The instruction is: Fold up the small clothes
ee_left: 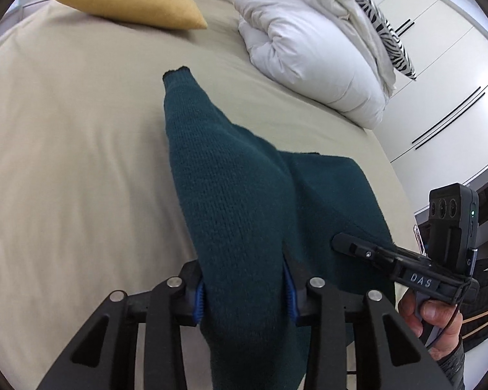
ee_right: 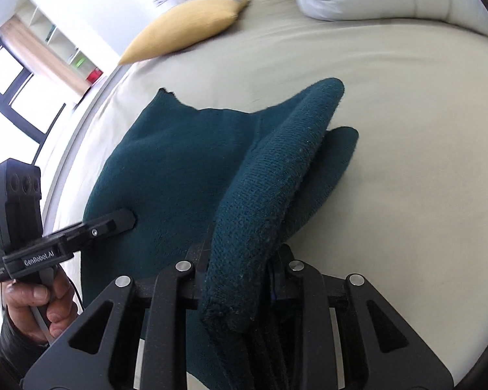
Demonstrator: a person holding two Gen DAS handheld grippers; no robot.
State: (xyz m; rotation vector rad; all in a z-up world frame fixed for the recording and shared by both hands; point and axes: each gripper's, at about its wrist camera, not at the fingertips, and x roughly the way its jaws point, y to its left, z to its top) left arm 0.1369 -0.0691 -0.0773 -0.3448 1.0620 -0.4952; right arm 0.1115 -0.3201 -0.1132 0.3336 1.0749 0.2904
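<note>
A dark teal knitted sweater [ee_left: 231, 188] lies on the beige bed sheet [ee_left: 65, 162]. My left gripper [ee_left: 244, 295] is shut on a bunched part of it, and one sleeve runs forward from the jaws to its cuff [ee_left: 175, 73]. My right gripper [ee_right: 237, 279] is shut on the other sleeve [ee_right: 276, 175], which arches up from the jaws over the sweater body [ee_right: 166, 162]. Each gripper also shows in the other's view, the right gripper [ee_left: 345, 243] low right and the left gripper [ee_right: 123, 219] low left, resting at the sweater's edges.
A yellow cushion [ee_left: 130, 0] and a folded white duvet [ee_left: 312, 52] with a zebra-print pillow [ee_left: 374, 9] lie at the head of the bed. White wardrobe doors [ee_left: 445, 74] stand to the right. A window [ee_right: 9, 91] and shelves are on the left side.
</note>
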